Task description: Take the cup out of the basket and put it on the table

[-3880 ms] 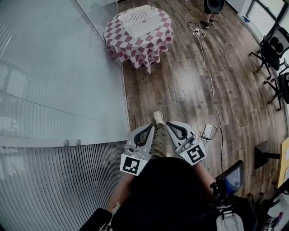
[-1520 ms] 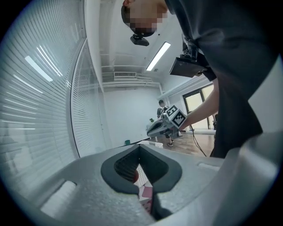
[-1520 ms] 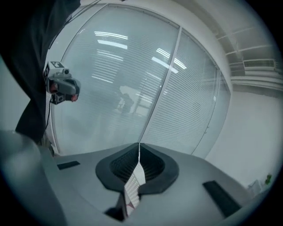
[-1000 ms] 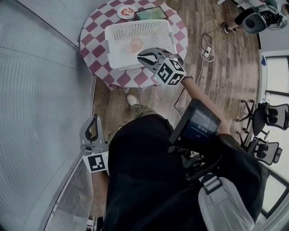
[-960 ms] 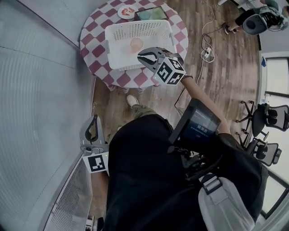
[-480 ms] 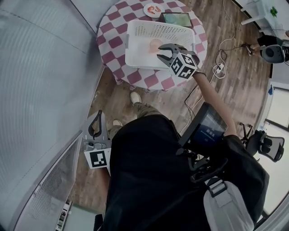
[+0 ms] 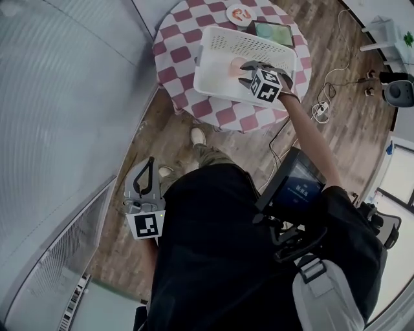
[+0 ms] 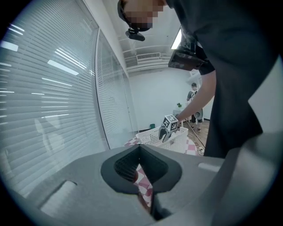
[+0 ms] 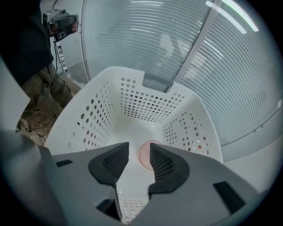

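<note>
A pink cup (image 7: 235, 64) stands on the floor of a white perforated basket (image 7: 213, 74) on a round table with a red-and-white checked cloth (image 7: 174, 45). My right gripper (image 7: 250, 70) reaches into the basket from its near side. In the right gripper view the cup (image 9: 145, 155) sits just beyond the tips; the right gripper (image 9: 139, 150) has its jaws opening, and nothing is between the pads. My left gripper (image 7: 147, 165) hangs low at the person's left side, over the wood floor. The left gripper (image 8: 140, 152) is shut and holds nothing.
At the table's far edge lie a small plate with food (image 7: 240, 13) and a dark green tablet-like slab (image 7: 275, 32). A glass wall with blinds runs along the left. A cable and power strip (image 7: 320, 111) lie on the floor right of the table.
The person has stepped closer to the table. The right gripper has moved from the basket's near rim in over the cup and its jaws have spread. The left gripper stays low.
</note>
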Available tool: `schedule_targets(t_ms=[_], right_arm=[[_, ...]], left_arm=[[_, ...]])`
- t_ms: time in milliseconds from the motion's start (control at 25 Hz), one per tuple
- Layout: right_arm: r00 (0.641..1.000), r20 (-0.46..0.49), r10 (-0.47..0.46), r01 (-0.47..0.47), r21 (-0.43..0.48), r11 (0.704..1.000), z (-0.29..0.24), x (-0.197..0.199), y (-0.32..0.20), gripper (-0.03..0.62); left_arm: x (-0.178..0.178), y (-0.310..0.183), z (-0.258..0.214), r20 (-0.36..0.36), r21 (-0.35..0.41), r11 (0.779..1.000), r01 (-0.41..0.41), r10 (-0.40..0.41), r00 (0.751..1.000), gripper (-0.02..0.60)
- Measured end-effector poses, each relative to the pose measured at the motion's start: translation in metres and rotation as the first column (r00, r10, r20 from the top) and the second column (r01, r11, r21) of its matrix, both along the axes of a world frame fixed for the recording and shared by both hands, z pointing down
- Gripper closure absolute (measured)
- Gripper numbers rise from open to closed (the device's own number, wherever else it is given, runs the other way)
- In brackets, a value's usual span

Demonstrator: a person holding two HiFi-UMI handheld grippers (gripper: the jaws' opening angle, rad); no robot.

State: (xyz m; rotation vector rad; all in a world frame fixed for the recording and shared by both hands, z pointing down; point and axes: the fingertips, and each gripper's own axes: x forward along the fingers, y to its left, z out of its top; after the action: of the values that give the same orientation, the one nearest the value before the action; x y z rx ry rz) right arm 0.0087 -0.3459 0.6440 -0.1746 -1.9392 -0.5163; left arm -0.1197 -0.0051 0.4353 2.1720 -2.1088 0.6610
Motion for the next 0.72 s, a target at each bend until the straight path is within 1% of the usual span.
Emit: schedule_targets(t_ms=[120, 280, 440, 720], right_arm=[[0.998, -0.060, -0.005, 0.004, -0.018, 1.000, 0.019, 0.001, -0.006, 0.439], [0.995, -0.100, 0.006, -0.010, -0.037, 0.999, 0.033, 0.003, -0.010, 0.441], [0.992, -0.130, 0.003, -0.009, -0.051, 0.999, 0.043, 0.004, -0.012, 0.441], [0.986, -0.163, 0.029, -0.042, -0.078, 0.996, 0.064, 0.001, -0.016, 0.441]], left_arm=[[-0.011, 0.003, 0.007, -0.035, -0.021, 0.999, 0.035, -0.036, 0.999, 0.580], [-0.018, 0.006, 0.010, -0.066, -0.033, 0.997, 0.067, -0.069, 0.995, 0.580], [-0.022, 0.004, 0.009, -0.057, -0.034, 0.997, 0.067, -0.069, 0.996, 0.580], [-0.022, -0.001, 0.021, -0.078, -0.052, 0.996, 0.068, -0.072, 0.994, 0.580]])
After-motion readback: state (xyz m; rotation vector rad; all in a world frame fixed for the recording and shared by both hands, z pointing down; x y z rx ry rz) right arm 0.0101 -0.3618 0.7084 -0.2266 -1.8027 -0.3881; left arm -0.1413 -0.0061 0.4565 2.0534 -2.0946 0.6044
